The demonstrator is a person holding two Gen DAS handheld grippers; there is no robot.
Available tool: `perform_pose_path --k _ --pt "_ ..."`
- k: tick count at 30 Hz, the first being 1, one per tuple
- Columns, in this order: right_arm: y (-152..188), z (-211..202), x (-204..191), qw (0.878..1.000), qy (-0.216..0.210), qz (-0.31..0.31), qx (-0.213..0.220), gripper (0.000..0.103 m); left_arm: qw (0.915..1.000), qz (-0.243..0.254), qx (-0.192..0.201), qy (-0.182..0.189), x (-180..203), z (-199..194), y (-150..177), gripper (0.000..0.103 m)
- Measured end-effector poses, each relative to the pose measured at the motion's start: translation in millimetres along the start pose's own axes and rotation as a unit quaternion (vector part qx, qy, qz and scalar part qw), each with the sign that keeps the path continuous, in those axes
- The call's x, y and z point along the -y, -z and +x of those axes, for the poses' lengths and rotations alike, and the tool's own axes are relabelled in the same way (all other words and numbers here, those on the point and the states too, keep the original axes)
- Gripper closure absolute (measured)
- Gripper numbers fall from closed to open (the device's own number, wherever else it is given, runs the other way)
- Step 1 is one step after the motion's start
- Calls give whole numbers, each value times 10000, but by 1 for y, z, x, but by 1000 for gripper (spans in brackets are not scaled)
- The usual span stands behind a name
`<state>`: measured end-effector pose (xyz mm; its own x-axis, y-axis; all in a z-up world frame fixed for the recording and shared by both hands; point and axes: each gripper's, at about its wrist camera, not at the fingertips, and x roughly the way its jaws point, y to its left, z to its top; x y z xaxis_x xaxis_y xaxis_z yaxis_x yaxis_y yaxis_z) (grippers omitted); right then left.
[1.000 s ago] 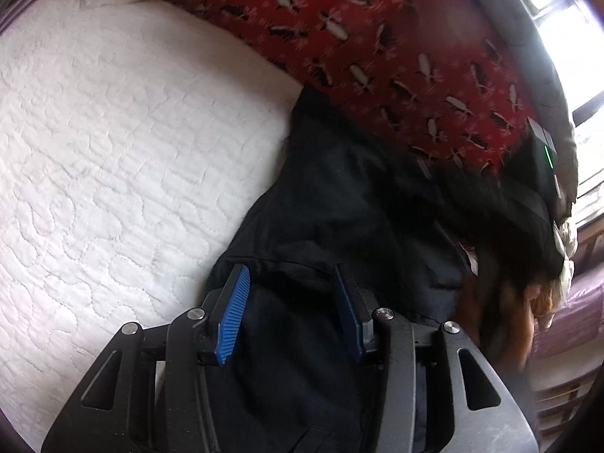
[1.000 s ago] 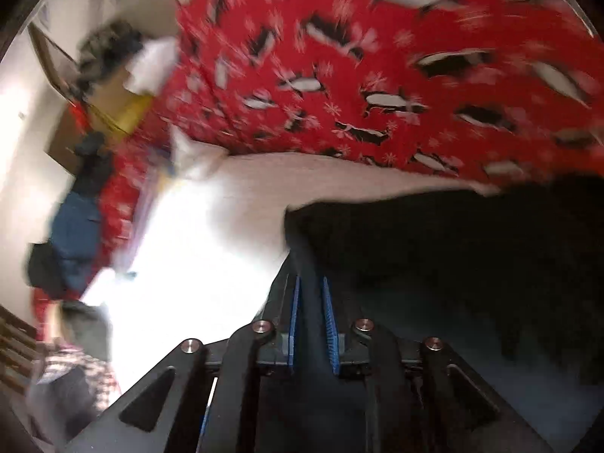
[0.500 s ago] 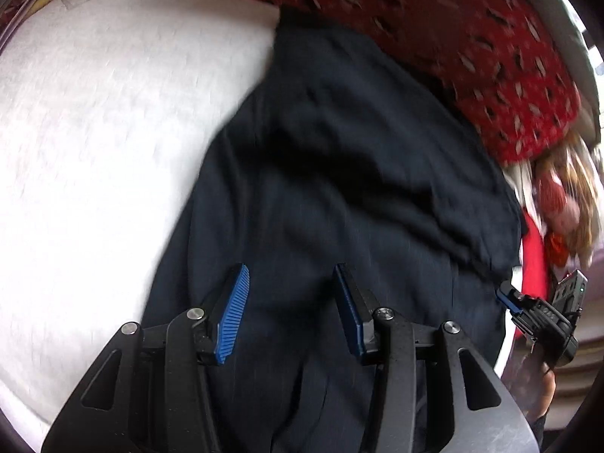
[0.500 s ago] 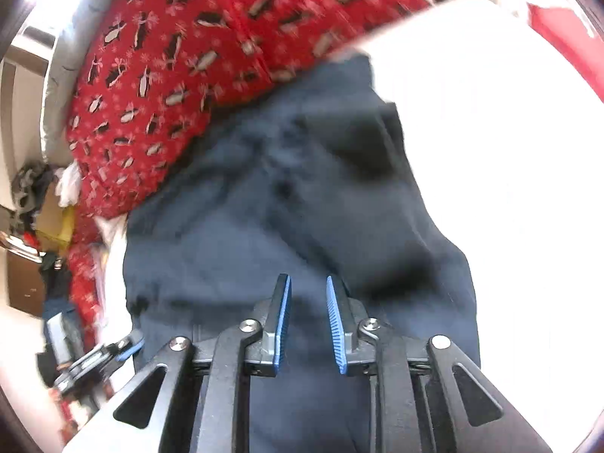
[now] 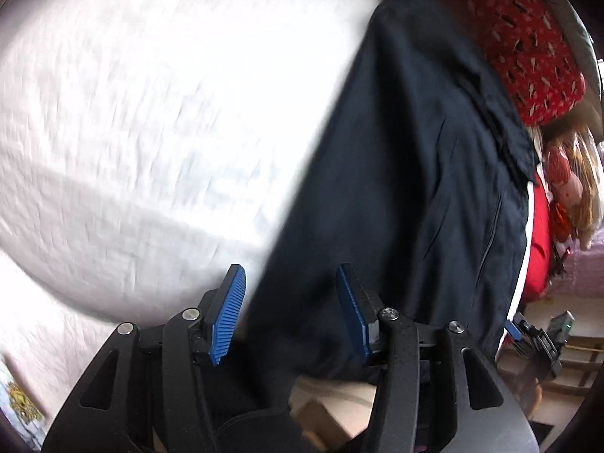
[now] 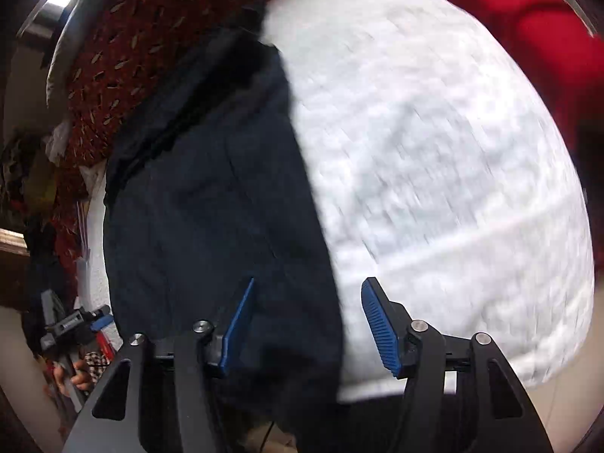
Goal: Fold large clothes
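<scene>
Over the bed [image 5: 151, 113] | left gripper [image 5: 290, 302] parted, empty | right gripper [image 6: 305, 321] just opened, empty | dark garment [image 5: 415, 170] below

Nothing readable anywhere, honestly. Some small pale lettering on the other gripper [image 6: 70, 326] at the left edge of the right wrist view, but way too tiny and blurry to make out. No labels or tags showing on the dark garment [image 5: 407, 173] either.

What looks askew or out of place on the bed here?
The dark garment lies slanted along the white quilt, its near end hanging over the bed's edge, its far end against the red blanket. Both views are blurred. The left gripper and right gripper are open, gripping nothing.
</scene>
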<state>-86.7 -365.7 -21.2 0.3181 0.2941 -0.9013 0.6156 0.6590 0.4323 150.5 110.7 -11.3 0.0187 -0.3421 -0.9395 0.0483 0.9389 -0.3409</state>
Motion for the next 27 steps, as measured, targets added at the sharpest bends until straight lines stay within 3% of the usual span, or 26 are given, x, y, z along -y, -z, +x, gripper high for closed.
perform_pose_path --k 4,7,8,10,14,15,17,18,19,20,27 --pt "35 4 23 9984 -360 264 -350 43 9979 -89 -444 465 -23 20 24 55" --pt "49 16 16 9976 -335 44 -608 41 9941 -78 -684 838 -24 32 40 53" --pt "48 16 7 9983 -160 -158 -530 39 9938 -27 -687 876 -23 35 44 46" --pt "52 18 -1 9971 -108 -447 -600 29 9934 80 -720 888 -16 41 47 45" --pt "54 27 -13 9929 -180 -837 -826 29 9944 53 -533 910 -8 40 51 46" --pt "55 30 -15 9913 -254 -905 -918 33 9941 53 -500 962 -6 38 53 60" --pt "60 39 -19 9878 -206 -1093 -1087 54 9948 174 -502 873 -2 34 58 85" --pt "64 40 -20 9864 -60 -1240 -1078 74 9952 216 -480 827 1 35 58 95" --pt "66 39 -21 9853 -109 -1324 -1075 90 9950 255 -450 850 1 30 59 96" --pt "65 36 -21 9854 -296 -1292 -1072 95 9943 258 -407 951 1 24 61 97" --pt "67 -29 -35 9736 -1795 -1392 -225 97 9831 328 120 1800 20 -37 61 98"
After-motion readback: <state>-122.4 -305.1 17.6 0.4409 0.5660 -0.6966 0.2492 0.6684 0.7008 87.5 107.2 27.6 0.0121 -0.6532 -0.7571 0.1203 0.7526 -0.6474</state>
